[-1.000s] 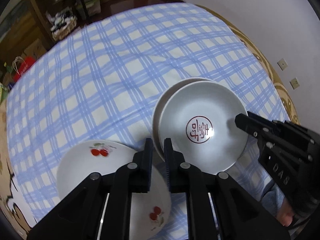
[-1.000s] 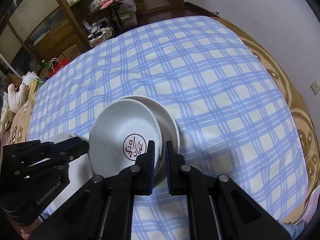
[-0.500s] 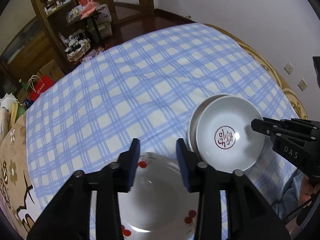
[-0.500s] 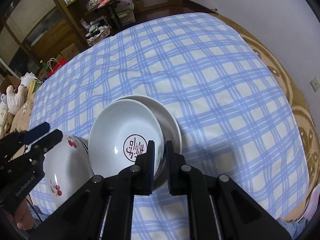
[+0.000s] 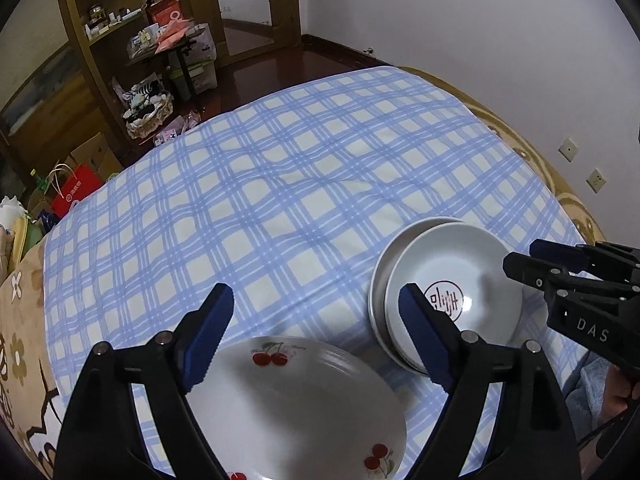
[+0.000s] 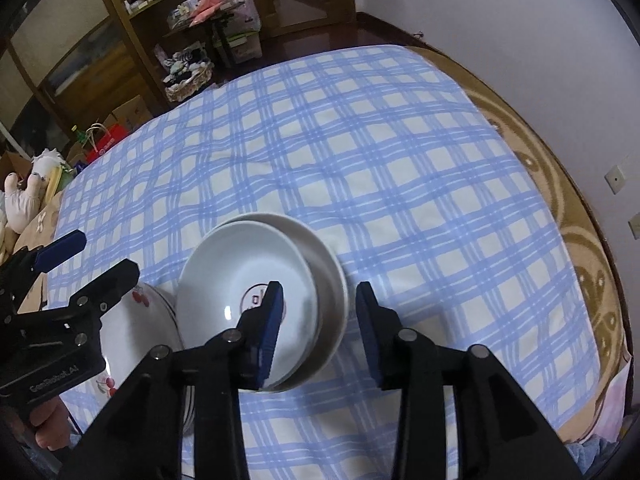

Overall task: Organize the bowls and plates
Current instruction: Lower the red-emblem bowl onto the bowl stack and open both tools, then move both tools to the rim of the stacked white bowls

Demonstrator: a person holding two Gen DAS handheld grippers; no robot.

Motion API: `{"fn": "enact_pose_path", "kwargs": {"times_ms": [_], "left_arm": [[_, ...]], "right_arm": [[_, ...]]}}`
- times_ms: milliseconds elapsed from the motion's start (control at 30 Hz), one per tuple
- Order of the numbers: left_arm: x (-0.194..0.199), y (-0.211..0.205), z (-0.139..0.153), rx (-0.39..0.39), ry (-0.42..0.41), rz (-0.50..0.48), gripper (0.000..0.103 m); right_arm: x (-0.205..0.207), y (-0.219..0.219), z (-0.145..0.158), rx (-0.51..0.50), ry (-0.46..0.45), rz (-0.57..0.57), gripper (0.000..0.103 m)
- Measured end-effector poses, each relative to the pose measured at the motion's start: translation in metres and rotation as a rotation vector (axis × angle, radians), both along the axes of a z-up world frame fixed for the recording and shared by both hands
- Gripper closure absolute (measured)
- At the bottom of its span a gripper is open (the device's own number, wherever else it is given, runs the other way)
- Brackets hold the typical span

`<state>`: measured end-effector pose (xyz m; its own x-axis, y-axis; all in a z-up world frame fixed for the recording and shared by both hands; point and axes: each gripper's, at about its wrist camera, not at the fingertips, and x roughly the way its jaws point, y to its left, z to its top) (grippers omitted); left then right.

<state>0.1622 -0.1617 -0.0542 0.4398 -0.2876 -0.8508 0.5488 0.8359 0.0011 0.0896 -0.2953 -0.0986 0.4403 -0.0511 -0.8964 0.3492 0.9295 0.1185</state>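
A white plate with red cherries (image 5: 296,408) lies on the blue checked cloth (image 5: 280,208) at the near edge. My left gripper (image 5: 316,300) hovers over its far rim, its jaws opening wide, with nothing pressed between them. To the right, a white bowl with a red seal (image 5: 452,292) sits off-centre inside a second white bowl (image 5: 378,280). In the right wrist view my right gripper (image 6: 319,292) straddles the near rim of the seal bowl (image 6: 240,280) and the lower bowl (image 6: 332,272). Its jaws are opening and the pads are clear of the rims. The cherry plate (image 6: 156,304) touches the stack's left side.
The round table's patterned brown border (image 6: 588,280) ends near a white wall with sockets (image 5: 568,148). Wooden shelves (image 5: 100,32) and floor clutter stand beyond the far side. A hand (image 5: 624,392) holds the right gripper (image 5: 524,254); the left gripper (image 6: 102,254) shows at left.
Both grippers went from shut to open. The left let go of the cherry plate's rim and drew back and up. The right released the bowl's rim without moving away.
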Motion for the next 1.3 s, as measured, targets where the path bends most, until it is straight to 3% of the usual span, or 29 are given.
{"fn": "enact_pose_path", "kwargs": {"times_ms": [67, 367, 667, 1300], "left_arm": [[0.000, 0.000, -0.001, 0.003, 0.000, -0.001, 0.019], [0.006, -0.001, -0.014, 0.020, 0.023, -0.003, 0.019], [0.010, 0.001, -0.023, 0.021, 0.050, 0.010, 0.019], [0.003, -0.011, -0.040, 0.042, 0.094, -0.024, 0.019]], "right_arm": [[-0.002, -0.004, 0.000, -0.002, 0.000, -0.022, 0.040], [-0.007, -0.016, 0.000, -0.025, 0.004, -0.055, 0.023], [-0.006, -0.021, -0.010, -0.053, 0.054, -0.067, 0.014], [-0.011, -0.030, -0.009, -0.027, 0.070, -0.102, 0.014]]}}
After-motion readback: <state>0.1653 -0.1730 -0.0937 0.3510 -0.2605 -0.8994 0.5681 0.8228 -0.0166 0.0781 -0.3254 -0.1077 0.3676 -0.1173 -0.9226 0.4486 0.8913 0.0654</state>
